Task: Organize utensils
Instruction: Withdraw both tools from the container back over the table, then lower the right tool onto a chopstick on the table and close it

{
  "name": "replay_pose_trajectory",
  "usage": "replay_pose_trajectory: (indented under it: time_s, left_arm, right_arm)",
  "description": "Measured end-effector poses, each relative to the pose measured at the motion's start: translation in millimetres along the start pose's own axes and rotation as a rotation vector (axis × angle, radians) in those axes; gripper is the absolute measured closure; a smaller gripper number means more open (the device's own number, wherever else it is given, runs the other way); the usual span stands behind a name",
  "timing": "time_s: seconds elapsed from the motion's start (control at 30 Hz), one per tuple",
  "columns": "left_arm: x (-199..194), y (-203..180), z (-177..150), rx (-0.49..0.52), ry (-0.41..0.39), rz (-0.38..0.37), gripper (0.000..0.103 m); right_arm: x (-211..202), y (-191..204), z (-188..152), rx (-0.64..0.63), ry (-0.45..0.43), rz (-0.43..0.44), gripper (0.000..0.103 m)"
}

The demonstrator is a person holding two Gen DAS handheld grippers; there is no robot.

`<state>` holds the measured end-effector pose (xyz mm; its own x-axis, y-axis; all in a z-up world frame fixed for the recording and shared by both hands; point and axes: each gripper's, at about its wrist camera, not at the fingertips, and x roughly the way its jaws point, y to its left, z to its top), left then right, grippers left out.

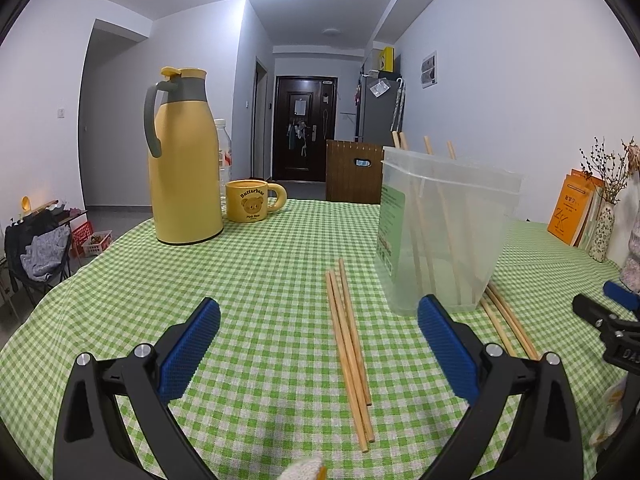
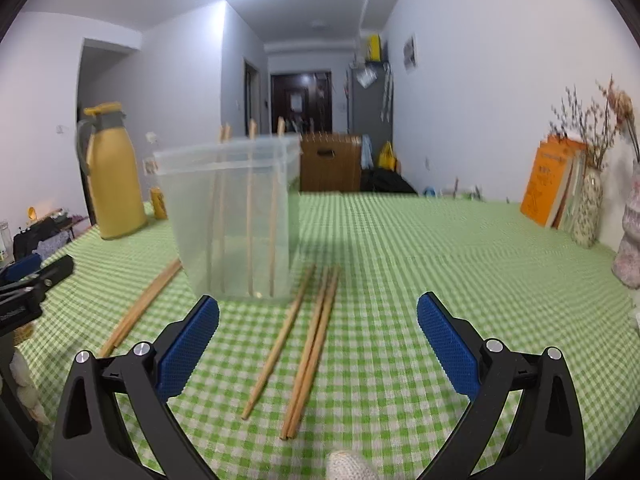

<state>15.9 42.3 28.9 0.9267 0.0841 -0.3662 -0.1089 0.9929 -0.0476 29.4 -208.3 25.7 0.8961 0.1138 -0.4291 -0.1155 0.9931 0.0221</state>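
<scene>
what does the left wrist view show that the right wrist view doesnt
Only the left wrist view shows the yellow bear mug beside the flask, and the green label on the clear container.

Only the right wrist view shows the chopsticks lying on the container's right side.

Both show the clear container with chopsticks standing in it, the yellow flask, the green checked cloth, the orange books, and each open tool.

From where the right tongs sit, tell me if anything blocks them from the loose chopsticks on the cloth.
Nothing visible does. The right tongs are open, and the loose chopsticks lie on bare tablecloth directly ahead between the fingers. The clear container stands beyond them, not in the path.
</scene>
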Motion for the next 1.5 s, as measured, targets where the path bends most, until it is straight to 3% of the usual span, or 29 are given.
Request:
replay_pose_trajectory:
  time_s: [0.13, 0.33, 0.8, 0.83, 0.9, 1.03, 1.17, 1.5]
  left_arm:
    - [-2, 0, -1, 0.0, -0.007, -0.001, 0.007]
    - [-4, 0, -1, 0.002, -0.018, -0.007, 0.007]
    - [-9, 2, -1, -0.008, -0.036, -0.022, 0.007]
    - [-9, 2, -1, -0.008, -0.036, -0.022, 0.007]
    - [-9, 2, -1, -0.009, -0.037, -0.024, 0.007]
    - [-9, 2, -1, -0.009, -0.037, -0.025, 0.007]
    - [-9, 1, -1, -0.007, -0.033, -0.024, 0.007]
    - [-10, 0, -1, -0.007, -0.039, -0.021, 0.007]
  right_arm:
    - [12, -10, 5, 0.06, 0.089, 0.0, 0.007]
    - [18, -23, 11, 0.107, 0.152, -0.033, 0.007]
    - [36, -10, 17, 0.054, 0.26, -0.015, 0.008]
    - [38, -9, 17, 0.047, 0.267, -0.013, 0.01]
    - [42, -9, 17, 0.04, 0.287, -0.013, 0.029]
    - [52, -14, 18, 0.059, 0.325, 0.006, 0.032]
    - [63, -24, 19, 0.097, 0.382, 0.061, 0.045]
    - [99, -37, 20, 0.161, 0.528, 0.106, 0.075]
